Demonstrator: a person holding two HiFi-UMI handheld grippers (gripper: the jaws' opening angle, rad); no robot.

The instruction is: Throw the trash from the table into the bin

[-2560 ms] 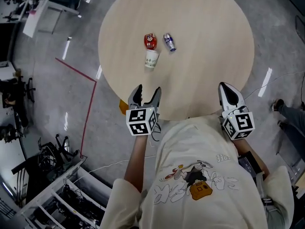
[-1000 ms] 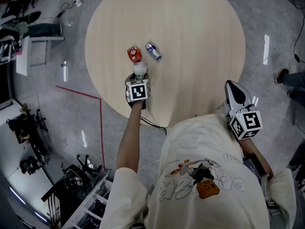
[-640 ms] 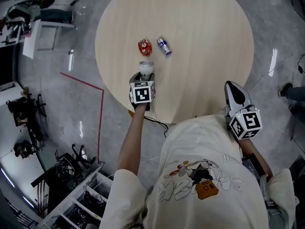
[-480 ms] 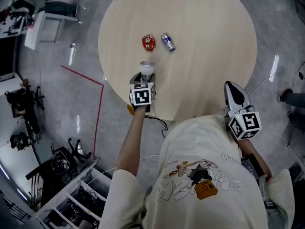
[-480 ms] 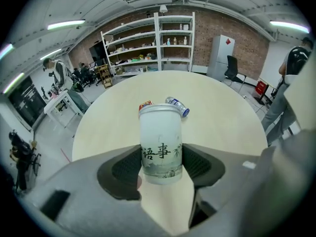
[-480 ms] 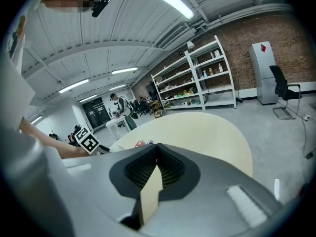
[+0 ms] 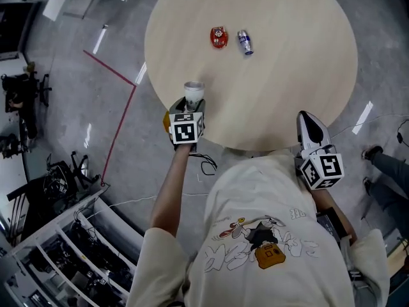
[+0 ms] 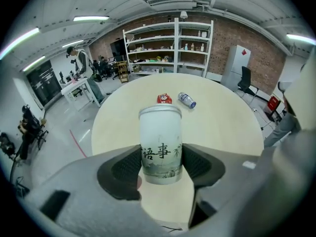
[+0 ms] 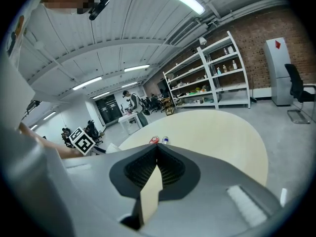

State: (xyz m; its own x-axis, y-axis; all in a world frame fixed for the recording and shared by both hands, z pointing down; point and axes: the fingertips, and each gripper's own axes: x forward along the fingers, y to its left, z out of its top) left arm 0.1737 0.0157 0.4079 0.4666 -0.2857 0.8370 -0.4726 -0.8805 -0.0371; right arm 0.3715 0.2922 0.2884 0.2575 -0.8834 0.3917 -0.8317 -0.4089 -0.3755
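Jaws, left: left gripper clamped on paper cup, pads pressing both sides low on the cup wall.
Jaws, right: right gripper fully closed, pads meeting, nothing btw them.
Cup: upright, rim up, white w/ black characters on the front.
Cup place: at near-left edge of table in head view. Base looks just clear of the top, but can't be sure from these angles.
Other trash: red packet and small can side by side, close but not touching, toward far edge, left of centre. Can lies on its side. Both well apart from the cup.
Right gripper place: at near edge of table, right side, just ahead of the person's chest, pointing in over the table.
Table: round, light wood top.
Floor: grey, glossy, w/ red line running left of the table.
Bkgd: white shelving against a brick wall; a person stands by a white desk, far left in left gripper view.
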